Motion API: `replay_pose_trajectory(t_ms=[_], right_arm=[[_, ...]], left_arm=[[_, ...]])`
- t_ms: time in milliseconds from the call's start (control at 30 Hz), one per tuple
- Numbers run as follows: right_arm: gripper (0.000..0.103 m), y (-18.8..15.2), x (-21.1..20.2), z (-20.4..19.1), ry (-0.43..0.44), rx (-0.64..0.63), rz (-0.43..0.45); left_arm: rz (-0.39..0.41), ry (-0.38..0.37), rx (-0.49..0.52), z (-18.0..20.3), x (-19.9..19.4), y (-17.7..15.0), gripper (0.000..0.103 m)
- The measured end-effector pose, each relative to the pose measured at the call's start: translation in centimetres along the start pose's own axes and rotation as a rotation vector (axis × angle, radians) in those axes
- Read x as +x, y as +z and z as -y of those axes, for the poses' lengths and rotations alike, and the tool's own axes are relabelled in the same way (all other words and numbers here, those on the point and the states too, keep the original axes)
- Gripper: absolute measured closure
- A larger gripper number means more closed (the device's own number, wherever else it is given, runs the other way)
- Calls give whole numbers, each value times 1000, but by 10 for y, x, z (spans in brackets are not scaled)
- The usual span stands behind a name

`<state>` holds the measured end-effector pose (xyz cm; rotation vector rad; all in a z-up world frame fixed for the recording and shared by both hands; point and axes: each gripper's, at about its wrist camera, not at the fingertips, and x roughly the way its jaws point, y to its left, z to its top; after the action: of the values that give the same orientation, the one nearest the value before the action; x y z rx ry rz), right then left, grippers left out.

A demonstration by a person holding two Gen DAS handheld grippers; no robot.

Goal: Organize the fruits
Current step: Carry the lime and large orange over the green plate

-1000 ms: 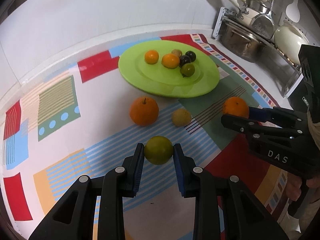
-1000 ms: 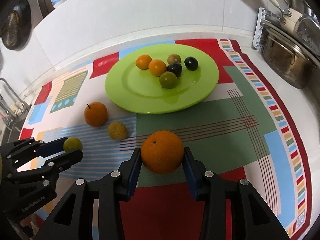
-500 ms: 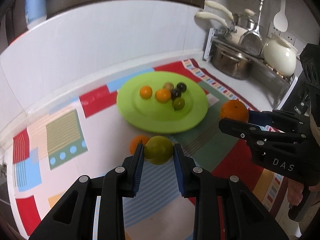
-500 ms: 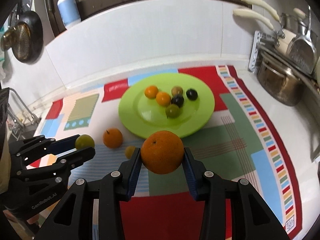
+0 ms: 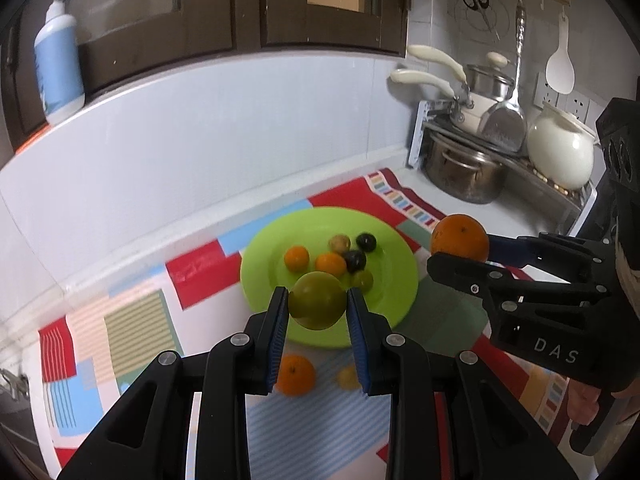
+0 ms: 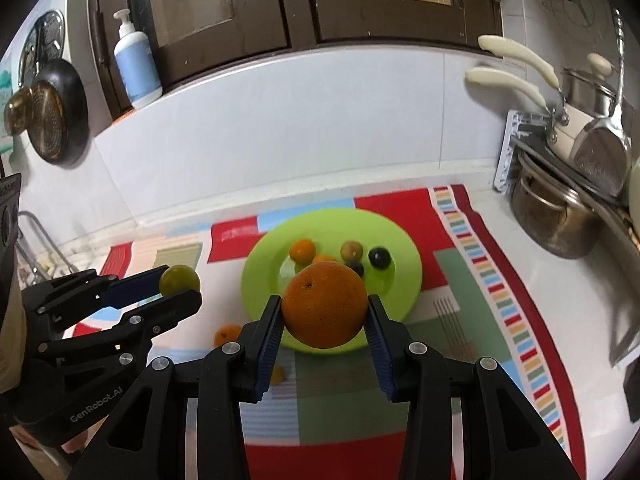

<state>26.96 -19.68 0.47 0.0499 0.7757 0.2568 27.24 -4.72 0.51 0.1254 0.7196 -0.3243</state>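
Two fruits are off the counter, both held above the near edge of the round lime-green plate [image 5: 400, 280]: your left gripper [image 5: 318, 308] clamps a round yellow-green fruit [image 5: 317, 300], your right gripper [image 6: 325, 322] a large orange [image 6: 325, 310].

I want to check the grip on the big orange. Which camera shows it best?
The right wrist view: the orange sits centred and large, clamped between the right hand-held gripper. The left wrist view shows it smaller, from the side, partly hidden by a finger.

Two black grippers, left gripper [image 5: 318, 308] and right gripper [image 6: 324, 318], are fitted with blue pads [image 5: 279, 340], silver screws and white lettering.
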Motion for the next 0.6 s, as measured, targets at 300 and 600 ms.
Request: replay_pose_trajectory(t_ms=[300, 600], right_arm=[[61, 26, 9, 4, 1, -10, 34], [61, 44, 32, 13, 1, -7, 24]], left_arm=[[22, 8, 19, -4, 16, 27, 74], [4, -21, 20, -9, 46, 52, 74]])
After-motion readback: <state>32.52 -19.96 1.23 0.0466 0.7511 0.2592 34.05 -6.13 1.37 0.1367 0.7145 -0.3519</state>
